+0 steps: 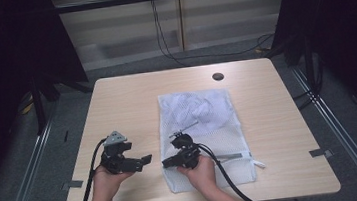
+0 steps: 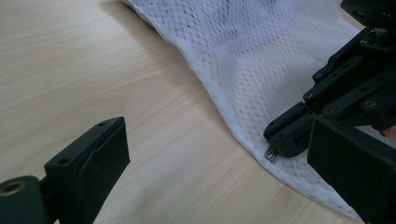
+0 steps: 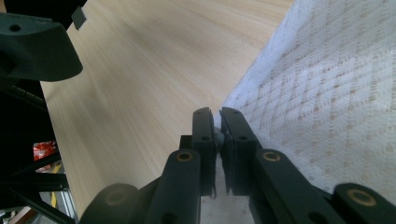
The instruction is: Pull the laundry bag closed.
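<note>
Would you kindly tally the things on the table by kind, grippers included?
White mesh laundry bag: 1
Black two-jaw grippers: 2, the left gripper and the right gripper
Dark round hole in the light wooden table: 1
Total: 4

White diamond-mesh bag (image 1: 204,128) on pale wood-grain table (image 1: 127,111); black grippers.

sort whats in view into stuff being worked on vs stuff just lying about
In use:
white mesh bag
right hand-held gripper, shut on the bag's edge
left hand-held gripper, open beside it

Lying about:
dark round hole in the table
</note>
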A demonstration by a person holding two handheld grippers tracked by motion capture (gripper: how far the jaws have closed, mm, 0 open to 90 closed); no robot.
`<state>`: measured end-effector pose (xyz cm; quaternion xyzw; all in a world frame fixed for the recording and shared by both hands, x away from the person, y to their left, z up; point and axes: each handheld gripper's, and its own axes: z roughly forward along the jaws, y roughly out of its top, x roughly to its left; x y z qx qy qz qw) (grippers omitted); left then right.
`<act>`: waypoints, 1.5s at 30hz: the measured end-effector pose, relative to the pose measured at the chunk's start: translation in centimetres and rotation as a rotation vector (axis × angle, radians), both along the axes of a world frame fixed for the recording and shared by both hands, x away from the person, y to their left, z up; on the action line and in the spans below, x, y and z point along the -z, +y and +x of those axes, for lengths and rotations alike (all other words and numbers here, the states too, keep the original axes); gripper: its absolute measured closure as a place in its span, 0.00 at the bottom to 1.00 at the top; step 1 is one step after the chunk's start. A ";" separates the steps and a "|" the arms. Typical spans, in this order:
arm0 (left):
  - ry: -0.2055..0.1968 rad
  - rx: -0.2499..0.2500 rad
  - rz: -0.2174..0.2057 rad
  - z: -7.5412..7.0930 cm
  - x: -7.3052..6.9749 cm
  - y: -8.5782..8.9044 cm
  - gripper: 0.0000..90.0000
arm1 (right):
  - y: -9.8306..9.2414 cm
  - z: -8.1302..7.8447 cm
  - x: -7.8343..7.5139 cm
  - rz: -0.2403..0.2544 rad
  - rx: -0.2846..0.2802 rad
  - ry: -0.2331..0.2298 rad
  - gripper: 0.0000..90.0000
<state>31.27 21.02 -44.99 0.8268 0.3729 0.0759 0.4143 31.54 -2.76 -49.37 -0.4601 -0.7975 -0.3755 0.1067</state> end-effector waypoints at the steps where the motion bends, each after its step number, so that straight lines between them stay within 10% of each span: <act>1: 0.003 0.003 -0.004 0.0 0.0 0.0 0.06 | 0.0 0.0 0.0 0.003 -0.003 -0.006 0.95; 19: 0.123 0.098 -0.134 -0.1 0.4 -0.9 0.13 | -1.5 0.0 -1.6 0.102 0.031 0.003 0.97; 45: 0.252 0.212 -0.128 -0.5 1.8 -3.7 0.53 | -2.9 0.0 -2.7 0.167 0.058 -0.024 0.97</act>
